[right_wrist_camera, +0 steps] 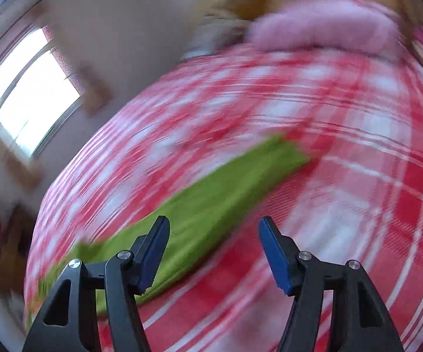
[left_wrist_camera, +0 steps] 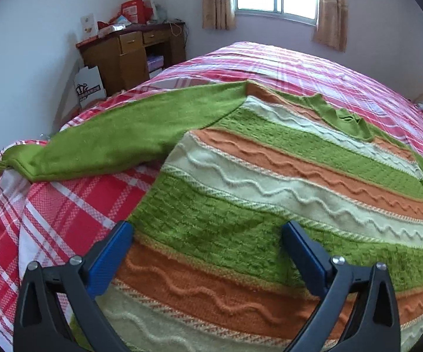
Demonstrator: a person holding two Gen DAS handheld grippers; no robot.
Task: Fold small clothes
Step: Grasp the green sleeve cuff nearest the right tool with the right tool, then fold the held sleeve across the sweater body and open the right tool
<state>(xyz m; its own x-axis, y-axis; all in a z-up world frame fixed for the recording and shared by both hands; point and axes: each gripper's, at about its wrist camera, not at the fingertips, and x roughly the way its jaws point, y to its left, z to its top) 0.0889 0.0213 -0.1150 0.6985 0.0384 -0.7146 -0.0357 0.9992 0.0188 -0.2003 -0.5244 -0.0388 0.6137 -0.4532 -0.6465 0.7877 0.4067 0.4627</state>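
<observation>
Blurred view, right tool (right_wrist_camera: 212, 231) spread wide above green sleeve (right_wrist_camera: 211, 196), red plaid bedspread (right_wrist_camera: 343, 152)

Right wrist view smeared by motion blur throughout: bedspread (right_wrist_camera: 343, 152) checks streaked, window (right_wrist_camera: 29, 99) edges soft, pink bundle (right_wrist_camera: 323, 26) at bed's far end shapeless, objects at left edge unreadable. Green sleeve (right_wrist_camera: 211, 193) blurred, lower end hidden behind right gripper (right_wrist_camera: 214, 231) finger. Left wrist view: sweater (left_wrist_camera: 240, 190) hem cut off by bottom edge, right sleeve cut off at right edge. Clutter on desk (left_wrist_camera: 129, 52) too small to identify.
</observation>
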